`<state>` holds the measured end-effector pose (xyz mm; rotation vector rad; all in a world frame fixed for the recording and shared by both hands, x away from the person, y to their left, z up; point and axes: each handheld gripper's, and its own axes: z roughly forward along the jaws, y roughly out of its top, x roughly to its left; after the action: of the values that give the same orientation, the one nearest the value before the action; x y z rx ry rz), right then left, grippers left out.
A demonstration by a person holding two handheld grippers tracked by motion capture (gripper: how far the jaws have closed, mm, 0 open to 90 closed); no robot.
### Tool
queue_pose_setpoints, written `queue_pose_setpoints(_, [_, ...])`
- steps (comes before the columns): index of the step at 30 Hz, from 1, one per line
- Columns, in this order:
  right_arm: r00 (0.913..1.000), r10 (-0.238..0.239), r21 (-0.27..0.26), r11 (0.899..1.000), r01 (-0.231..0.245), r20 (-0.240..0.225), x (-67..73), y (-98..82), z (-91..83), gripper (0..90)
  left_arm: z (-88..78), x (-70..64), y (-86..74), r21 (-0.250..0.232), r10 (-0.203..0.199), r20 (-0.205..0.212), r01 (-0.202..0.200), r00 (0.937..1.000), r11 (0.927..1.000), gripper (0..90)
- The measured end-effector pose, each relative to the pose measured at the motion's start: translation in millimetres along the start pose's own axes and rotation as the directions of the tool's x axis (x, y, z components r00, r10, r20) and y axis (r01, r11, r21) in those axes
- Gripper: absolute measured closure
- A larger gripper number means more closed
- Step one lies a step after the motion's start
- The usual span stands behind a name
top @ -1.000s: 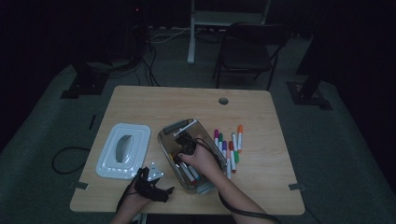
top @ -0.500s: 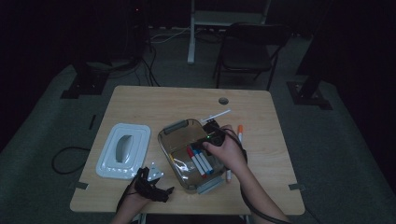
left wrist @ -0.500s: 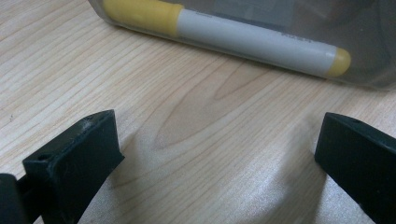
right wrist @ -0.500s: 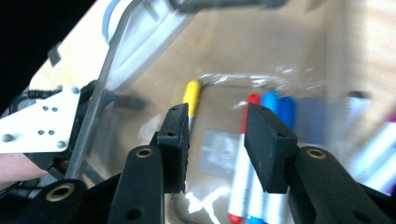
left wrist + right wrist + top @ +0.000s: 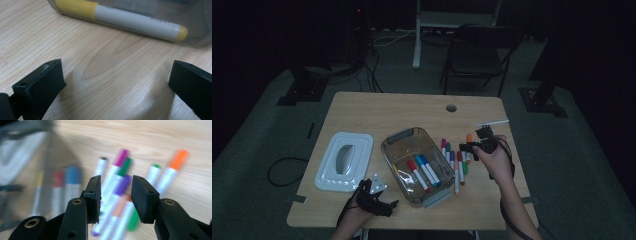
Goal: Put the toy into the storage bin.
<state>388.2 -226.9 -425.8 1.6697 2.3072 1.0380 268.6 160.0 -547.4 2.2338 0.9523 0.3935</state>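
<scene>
I judged the work in hand to be loading markers from the table point(image 5: 362, 107) into the clear bin point(image 5: 398, 138) at the centre of the high view. The loose markers point(image 5: 455, 162) lay just right of the bin, right of centre in that frame. I counted about seven; overlap prevented a firm count. The bin held four: one yellow point(image 5: 135, 21), one red, two blue. One white lid point(image 5: 344, 161) lay at lower left.

I rated each marker as light, rigid and smooth, likely to roll or slip. I would grip across the mid-barrel, clear of the cap.

The right gripper point(image 5: 116, 188) hovered over the loose markers, its jaws narrowly parted with nothing between them. The left gripper point(image 5: 113, 82) rested at the lower left, beside the bin, jaws wide apart and empty.
</scene>
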Motion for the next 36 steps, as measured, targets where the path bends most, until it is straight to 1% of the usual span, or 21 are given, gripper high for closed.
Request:
queue_pose_setpoints(2, [0.9984,0.037,0.005,0.999,-0.038,0.041,-16.1,-4.7,6.3,60.7,0.0,0.0,0.0,0.0,0.0,0.0,0.0,1.0,1.0,0.6])
queue_pose_setpoints(3, [0.9966,0.051,0.017,0.998,-0.053,0.065,-23.2,-6.7,10.3,61.3,0.0,0.0,0.0,0.0,0.0,0.0,0.0,1.0,1.0,0.6])
queue_pose_setpoints(6, [0.9902,0.094,0.027,0.995,-0.098,0.103,-40.5,-10.8,22.8,61.3,-0.1,0.1,0.0,0.001,0.0,0.001,0.0,1.0,1.0,0.6])
queue_pose_setpoints(8, [0.9855,0.118,0.026,0.992,-0.122,0.123,-48.9,-10.7,30.6,61.6,0.0,0.0,0.0,0.001,0.0,0.0,0.0,1.0,1.0,0.6])
queue_pose_setpoints(9, [0.9855,0.118,0.026,0.992,-0.122,0.123,-48.9,-10.7,30.6,61.6,0.0,0.0,0.0,0.001,0.0,0.0,0.0,1.0,1.0,0.6])
queue_pose_setpoints(10, [0.9802,0.142,0.019,0.989,-0.146,0.138,-55.3,-8.0,38.8,61.7,0.0,0.0,0.0,0.001,0.0,0.0,0.0,1.0,1.0,0.6])
queue_pose_setpoints(12, [0.976,0.16,0.023,0.986,-0.165,0.148,-61.1,-4.3,47.6,62.2,0.0,0.0,0.0,0.0,0.0,0.0,0.0,1.0,1.0,0.6])
queue_pose_setpoints(15, [0.9711,0.177,0.039,0.982,-0.186,0.16,-64.1,2.4,60.6,62.6,0.0,0.0,0.0,0.0,0.0,0.0,0.0,1.0,1.0,0.6])
queue_pose_setpoints(17, [0.9698,0.185,0.044,0.98,-0.194,0.159,-64.0,6.2,68.0,62.9,0.0,0.0,0.0,0.0,0.0,0.0,0.0,1.0,1.0,0.6])
queue_pose_setpoints(18, [0.9698,0.185,0.044,0.98,-0.194,0.159,-64.0,6.2,68.0,62.9,0.0,0.0,0.0,0.0,0.0,0.0,0.0,1.0,1.0,0.6])
queue_pose_setpoints(19, [0.9685,0.185,0.05,0.979,-0.196,0.167,-63.6,7.7,71.9,62.9,0.0,0.0,0.0,0.0,0.0,0.0,0.0,1.0,1.0,0.6])
queue_pose_setpoints(20, [0.9652,0.188,0.062,0.977,-0.202,0.182,-63.5,9.3,80.3,63.8,-0.1,-0.1,-0.1,0.0,0.0,-0.001,0.0,1.0,1.0,0.7])
queue_pose_setpoints(22, [0.9644,0.182,0.084,0.976,-0.201,0.192,-64.2,8.8,87.7,64.3,-0.2,-0.1,-0.2,0.001,-0.001,-0.002,0.001,1.0,1.0,0.7])
queue_pose_setpoints(23, [0.9644,0.182,0.084,0.976,-0.201,0.192,-64.2,8.8,87.7,64.3,-0.3,-0.2,-0.3,0.001,-0.002,-0.002,0.002,1.0,1.0,0.7])
queue_pose_setpoints(24, [0.9609,0.188,0.092,0.973,-0.21,0.203,-65.5,7.3,92.5,65.4,-0.3,-0.3,-0.3,0.0,-0.003,-0.003,0.003,1.0,1.0,0.6])
queue_pose_setpoints(27, [0.9571,0.192,0.095,0.972,-0.216,0.217,-67.8,5.2,95.5,69.0,-0.3,-0.2,-0.3,0.001,-0.002,-0.003,0.002,1.0,1.0,0.6])
queue_pose_setpoints(28, [0.9554,0.184,0.095,0.973,-0.21,0.231,-68.4,5.0,95.2,70.4,-0.3,-0.2,-0.3,0.001,-0.002,-0.003,0.002,1.0,1.0,0.7])
queue_pose_setpoints(30, [0.9531,0.185,0.096,0.972,-0.213,0.24,-69.1,4.8,94.6,73.1,-0.3,-0.1,-0.3,0.001,-0.001,-0.004,0.001,1.0,1.0,0.6])
queue_pose_setpoints(32, [0.949,0.177,0.095,0.974,-0.207,0.261,-69.5,4.4,94.0,76.1,-0.4,-0.1,-0.3,0.001,-0.001,-0.004,0.001,1.0,1.0,0.6])
queue_pose_setpoints(35, [0.9448,0.199,0.08,0.971,-0.226,0.261,-70.7,2.8,93.0,76.6,-0.4,-0.1,-0.3,0.001,-0.001,-0.004,0.001,1.0,1.0,0.6])
queue_pose_setpoints(36, [0.9447,0.204,0.072,0.971,-0.229,0.257,-71.2,2.0,92.4,76.7,-0.4,-0.1,-0.3,0.001,-0.001,-0.004,0.001,1.0,1.0,0.6])
